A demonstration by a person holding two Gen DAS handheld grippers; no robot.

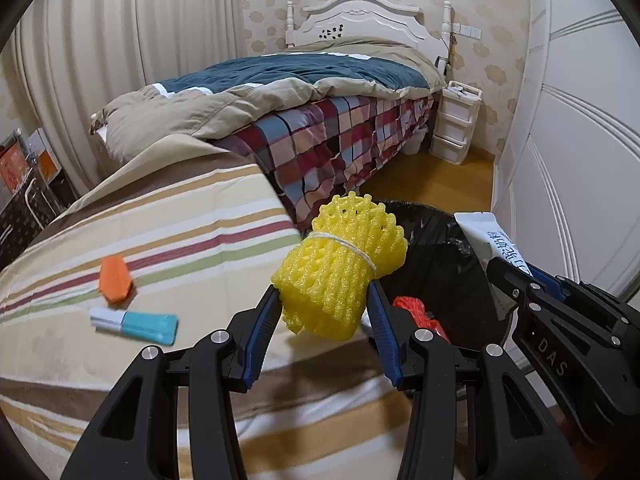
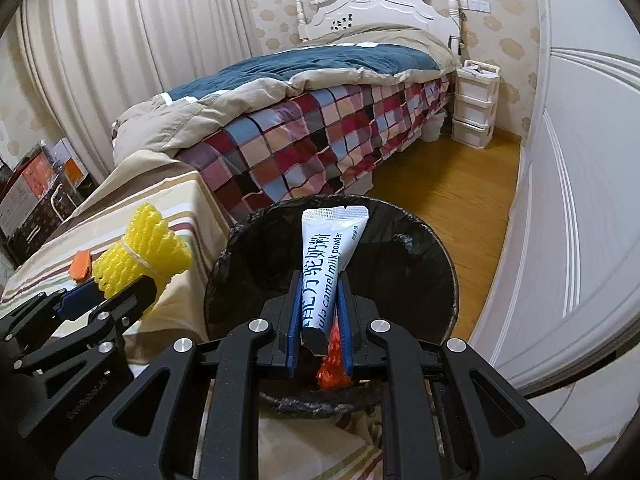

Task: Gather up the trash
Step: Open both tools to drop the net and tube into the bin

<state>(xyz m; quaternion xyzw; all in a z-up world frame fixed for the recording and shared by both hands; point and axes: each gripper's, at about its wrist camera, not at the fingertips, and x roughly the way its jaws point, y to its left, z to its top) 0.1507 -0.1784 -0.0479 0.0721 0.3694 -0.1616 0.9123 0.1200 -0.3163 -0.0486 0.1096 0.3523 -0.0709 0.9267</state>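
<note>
My left gripper (image 1: 324,300) is shut on a yellow foam net bundle (image 1: 340,264) tied with a rubber band, held above the edge of the striped bedding beside the bin. The bundle also shows in the right wrist view (image 2: 140,252). My right gripper (image 2: 320,292) is shut on a white and blue milk powder sachet (image 2: 330,248), held upright over the black-lined trash bin (image 2: 432,264). The sachet also shows in the left wrist view (image 1: 488,240). A red foam net (image 2: 334,364) lies inside the bin.
An orange wrapper (image 1: 115,279) and a teal and white packet (image 1: 136,325) lie on the striped bedding (image 1: 168,216). A bed with a plaid sheet (image 1: 332,136) stands behind. White drawers (image 1: 456,124) stand at the far wall, a white wardrobe (image 1: 580,160) on the right.
</note>
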